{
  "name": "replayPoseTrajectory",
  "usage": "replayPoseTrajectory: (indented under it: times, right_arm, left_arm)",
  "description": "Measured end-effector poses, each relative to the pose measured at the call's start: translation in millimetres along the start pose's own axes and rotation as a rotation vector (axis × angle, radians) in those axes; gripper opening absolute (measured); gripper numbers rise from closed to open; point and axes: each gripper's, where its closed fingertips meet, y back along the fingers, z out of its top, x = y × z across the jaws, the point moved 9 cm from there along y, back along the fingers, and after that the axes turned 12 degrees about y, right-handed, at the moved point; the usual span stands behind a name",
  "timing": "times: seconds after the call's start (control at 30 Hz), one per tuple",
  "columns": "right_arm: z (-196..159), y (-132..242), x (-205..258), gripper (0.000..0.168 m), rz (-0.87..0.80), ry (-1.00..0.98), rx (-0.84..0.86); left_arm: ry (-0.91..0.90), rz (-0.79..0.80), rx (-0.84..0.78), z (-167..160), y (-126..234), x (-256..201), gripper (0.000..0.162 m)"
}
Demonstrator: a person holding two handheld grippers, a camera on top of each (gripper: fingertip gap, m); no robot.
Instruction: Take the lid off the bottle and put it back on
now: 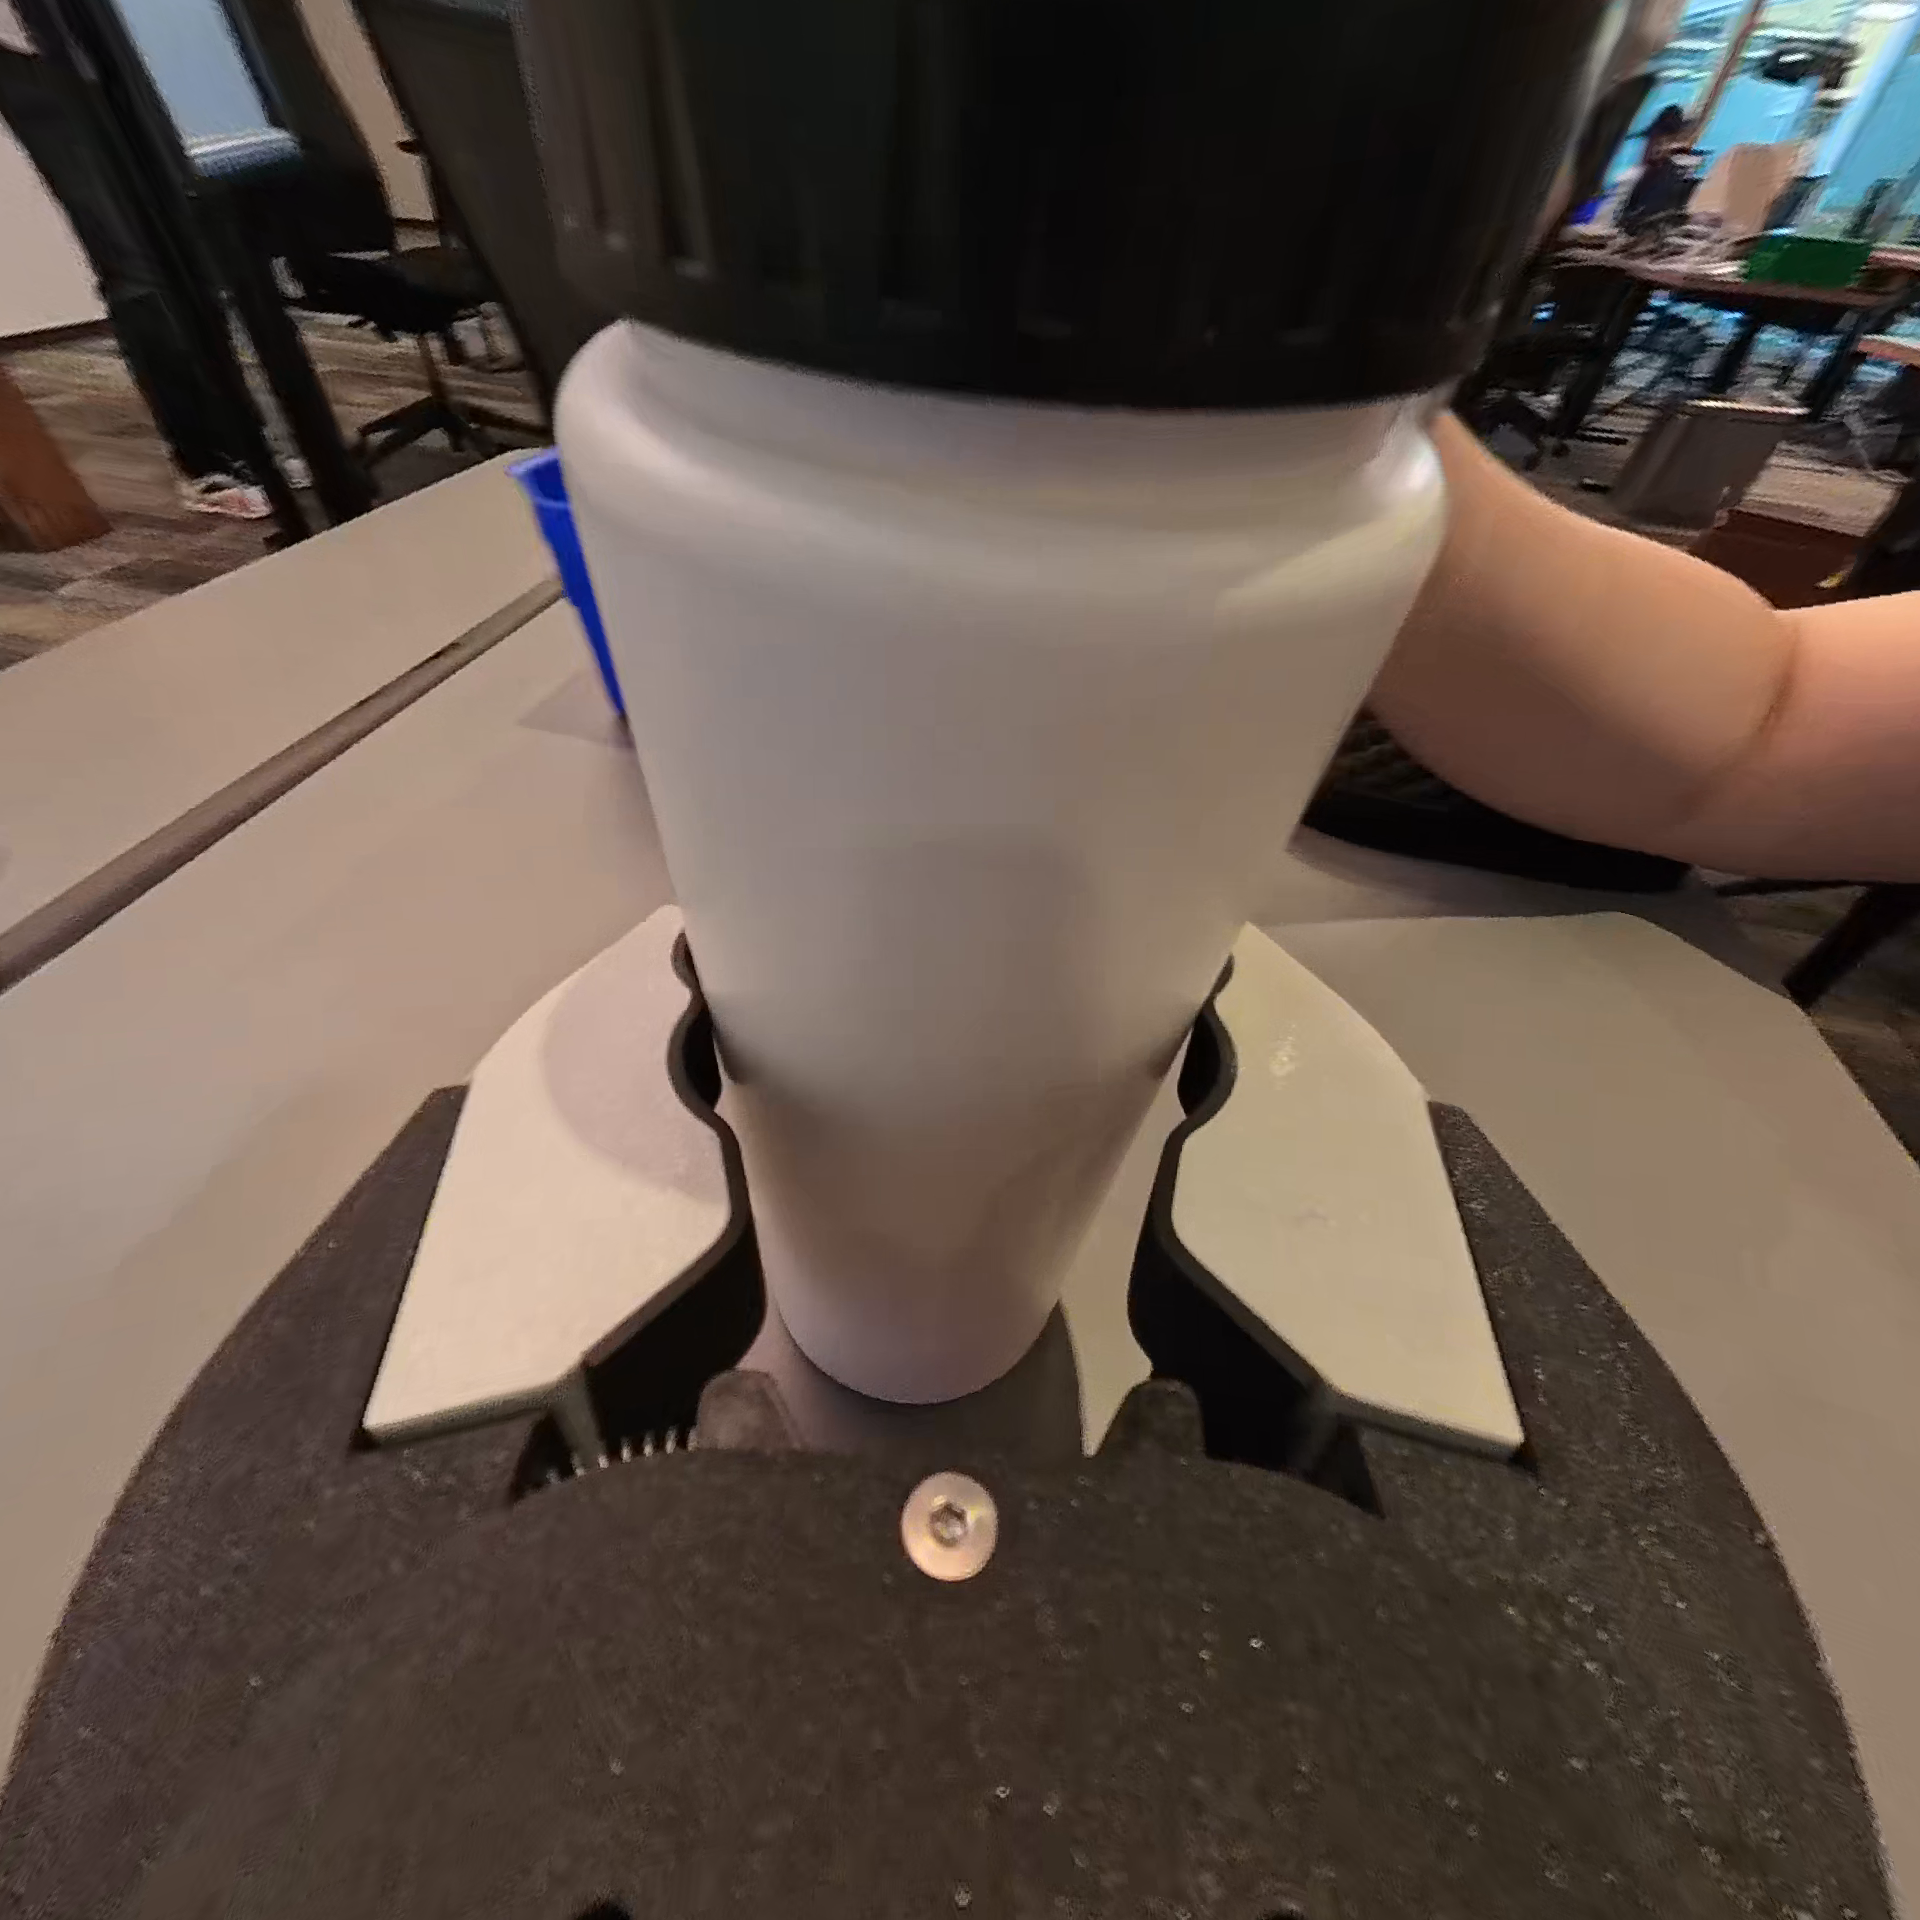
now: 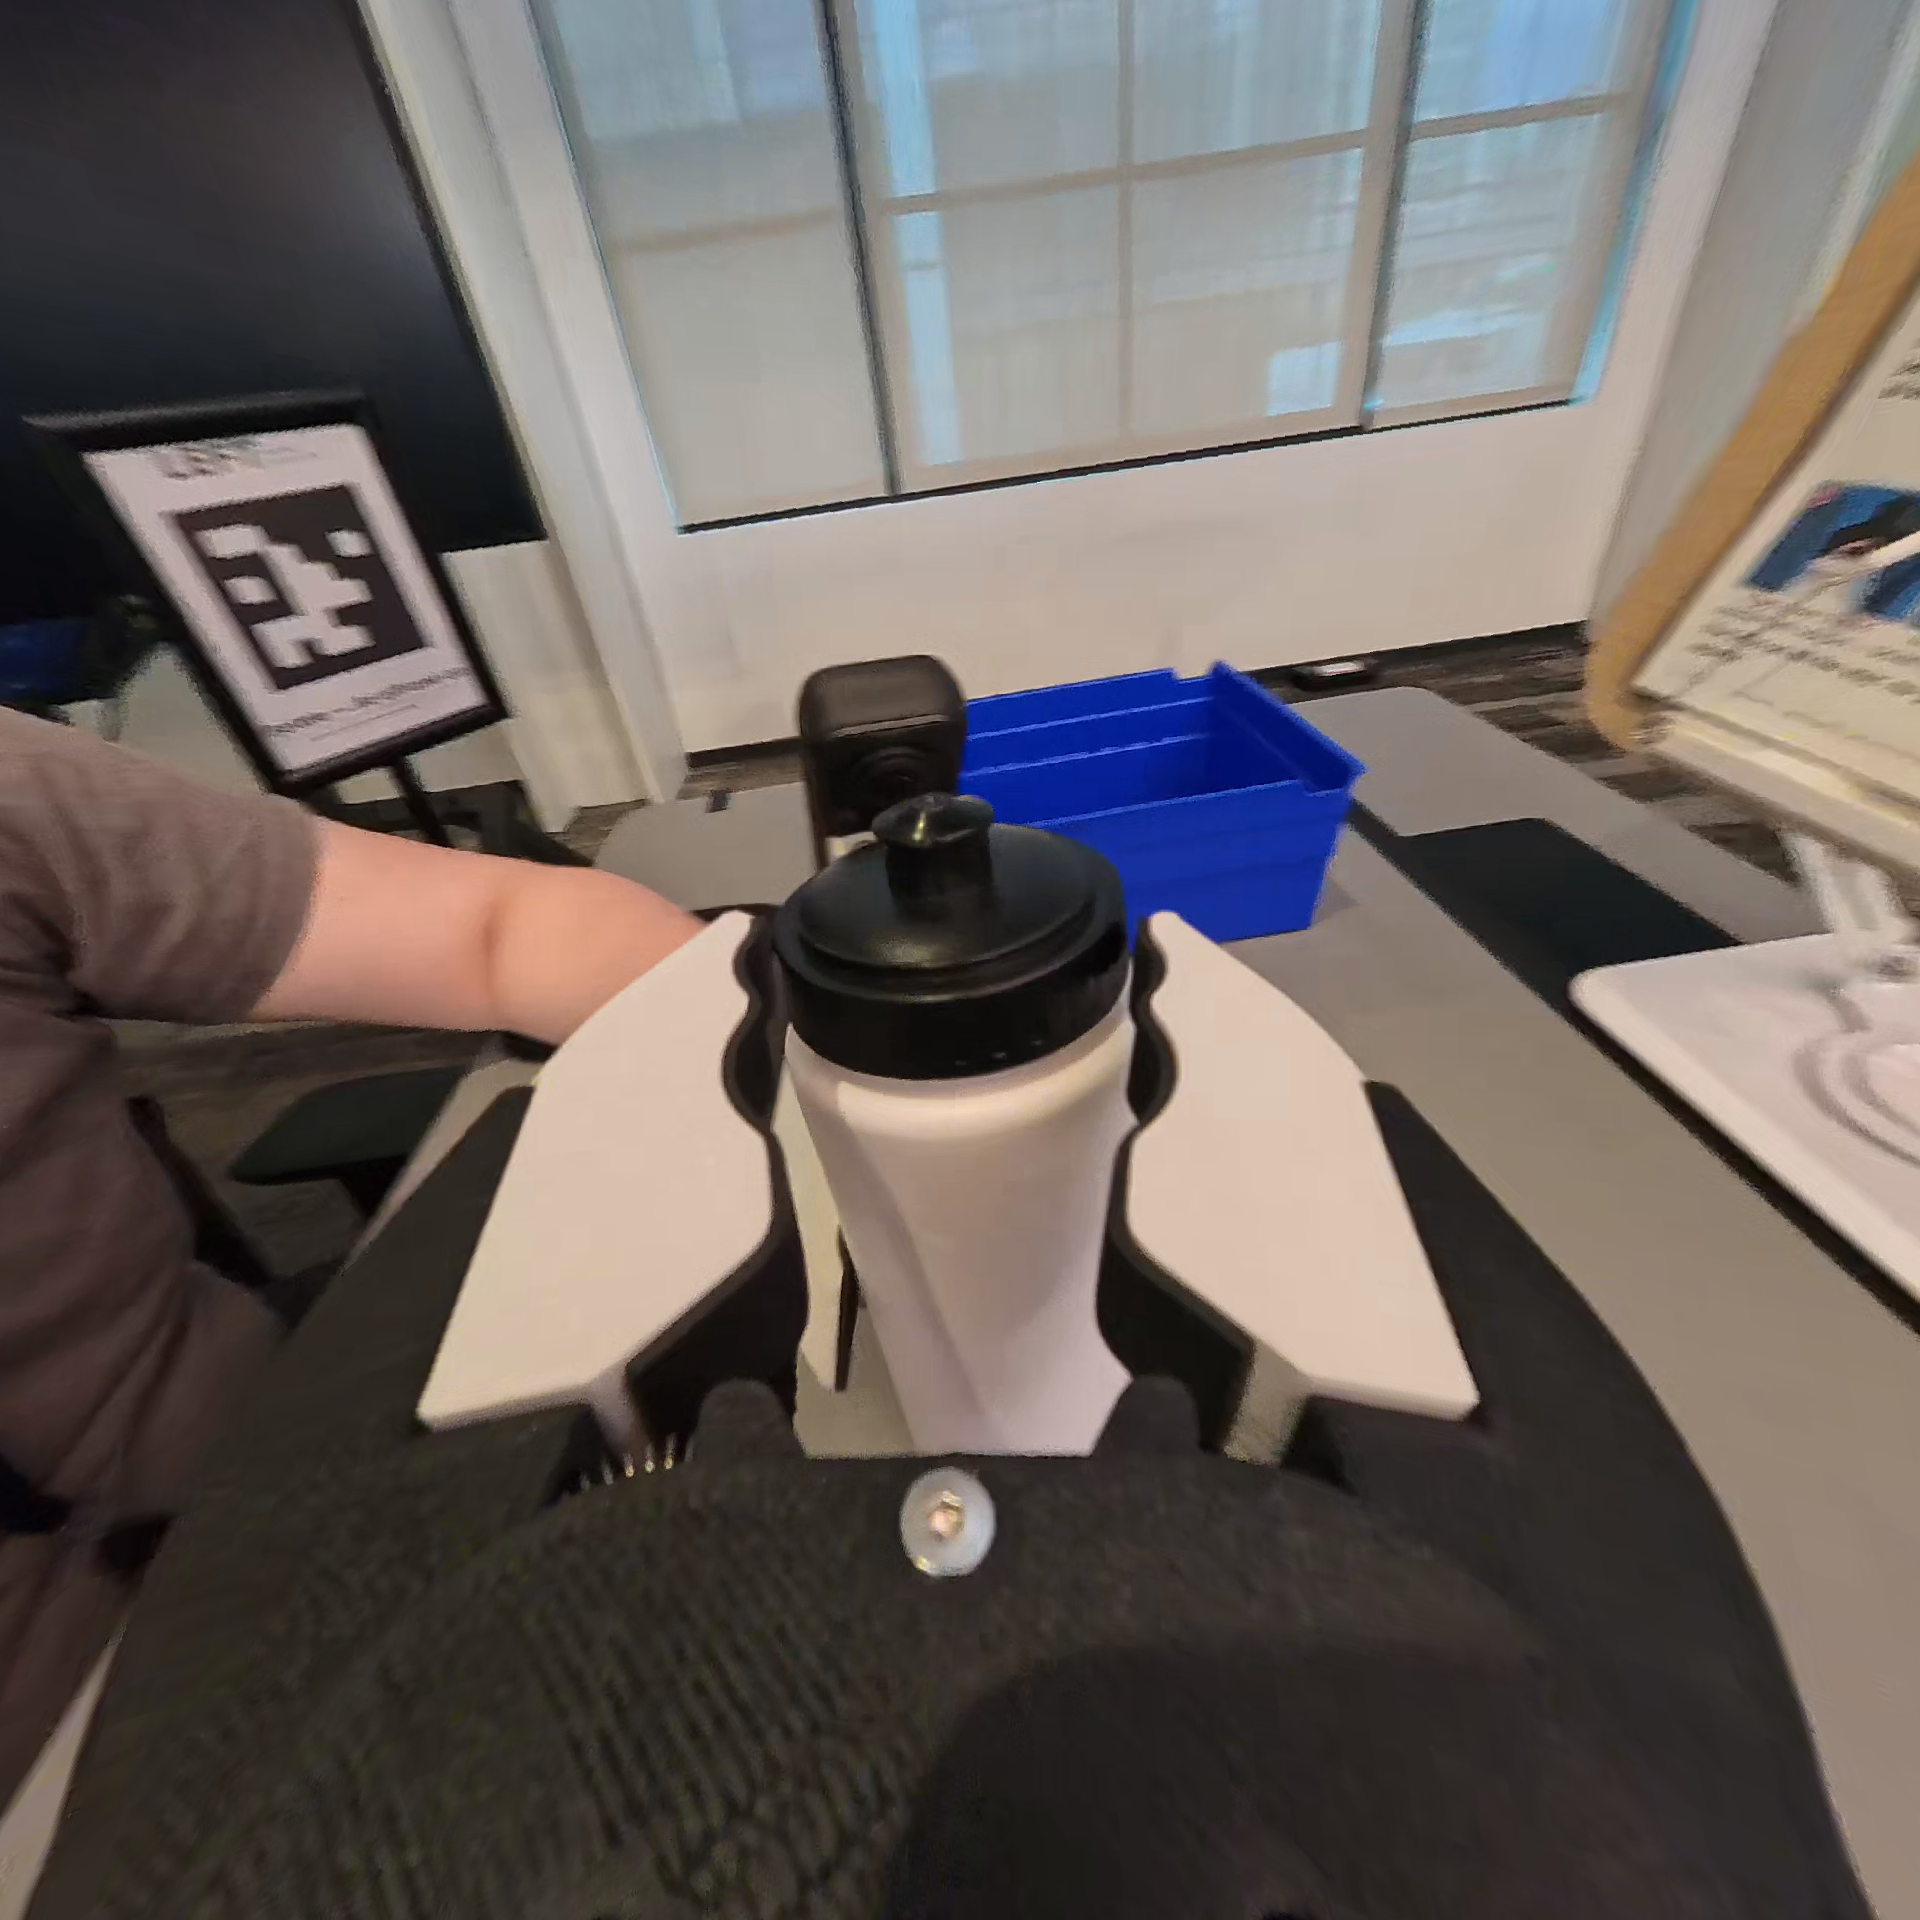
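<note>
Gripping: both pairs of fingers are at the white bottle (image 1: 997,831), which stands upright between them with its black lid (image 2: 951,961) on.
Left gripper (image 1: 951,1013): its white fingers (image 1: 582,1174) press on the lower body of the bottle from both sides, the dark inner pads touching the plastic; clenched on the bottle.
Bottle in left wrist view: the body widens upward from between the fingers, and the ribbed black lid fills the top of the frame; the base sits low between the fingers, near the gripper's body.
Right gripper (image 2: 951,987): its fingertips flank the lid, one at each side of the ribbed rim, the wavy dark pads right against it. Whether they are squeezing the lid or only resting beside it I cannot tell.
Lid: seated on the bottle's neck, spout upright, level with the tips of the right fingers.
Bench (image 2: 1558,1195): grey surface beneath both grippers.
Blue bin (image 2: 1164,810): on the bench beyond the right fingertips, behind the bottle, well apart from it.
Camera (image 2: 883,743): small black one, just past the lid and left of the bin.
Forearm (image 1: 1621,707): a person's bare arm, right of the left fingers, behind the bottle.
Marker board (image 2: 286,582): black-and-white patterned sign on a stand, far left beyond the right fingers.
</note>
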Motion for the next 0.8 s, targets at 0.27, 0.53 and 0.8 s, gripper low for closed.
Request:
replayPoseTrajectory:
  times: [0.27,0.53,0.8]
  right_arm:
    - [2,-26,14,0.087,-0.554,0.117,0.106]
    - [-2,-33,19,0.073,-0.462,0.127,0.157]
    - [-6,-4,7,0.074,0.084,0.065,0.021]
  left_arm:
    - [0.111,0.296,-0.052,4,5,8,0.088]
    - [0.088,0.343,-0.043,3,2,2,0.088]
    - [-0.005,-0.056,0.037,-1,-3,-7,0.088]
